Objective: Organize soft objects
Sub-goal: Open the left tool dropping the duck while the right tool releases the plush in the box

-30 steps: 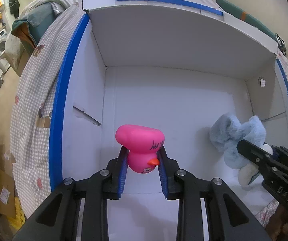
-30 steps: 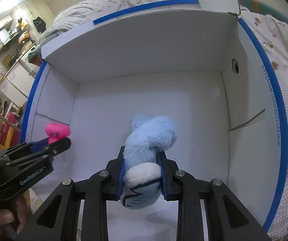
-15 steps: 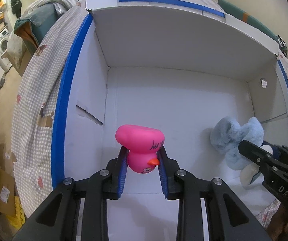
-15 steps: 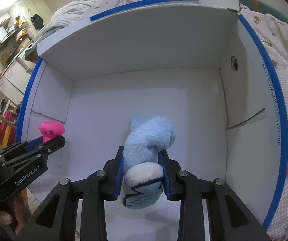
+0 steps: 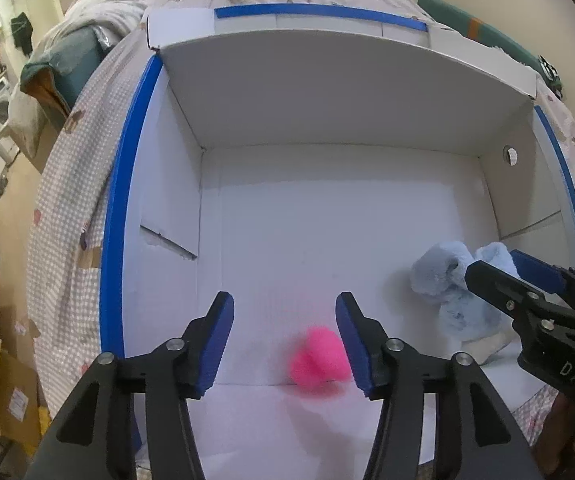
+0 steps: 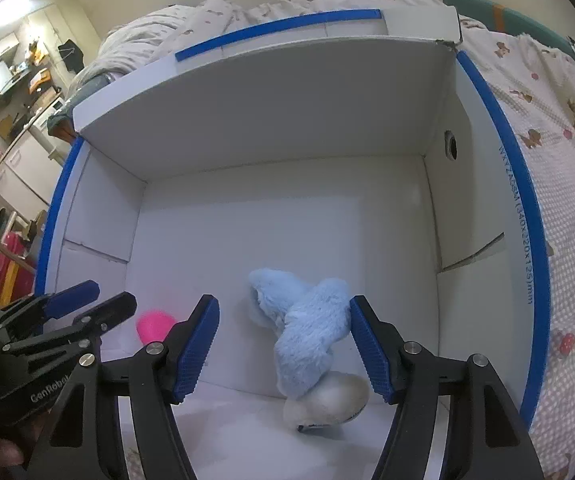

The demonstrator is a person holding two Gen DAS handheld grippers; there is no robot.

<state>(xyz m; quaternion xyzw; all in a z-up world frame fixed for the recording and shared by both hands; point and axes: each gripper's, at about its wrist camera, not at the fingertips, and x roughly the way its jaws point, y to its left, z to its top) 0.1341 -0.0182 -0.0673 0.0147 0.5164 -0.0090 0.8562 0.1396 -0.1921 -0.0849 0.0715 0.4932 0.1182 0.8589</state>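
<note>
Two soft items lay inside white blue-edged cardboard box | pink rubber toy blurred, loose between spread left tool | fluffy light-blue plush on floor, unpinched by spread right tool | placement judged done, withdrawal left.

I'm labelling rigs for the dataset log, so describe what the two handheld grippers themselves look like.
Both match: the left gripper and right gripper have matte black plastic linkage arms with silver screw heads, ending in blue ribbed finger pads. White lettering marks the bodies: "GenRobot" partly visible on the left, "DAS" on the right. No cables show. A bare hand grips the right one.
</note>
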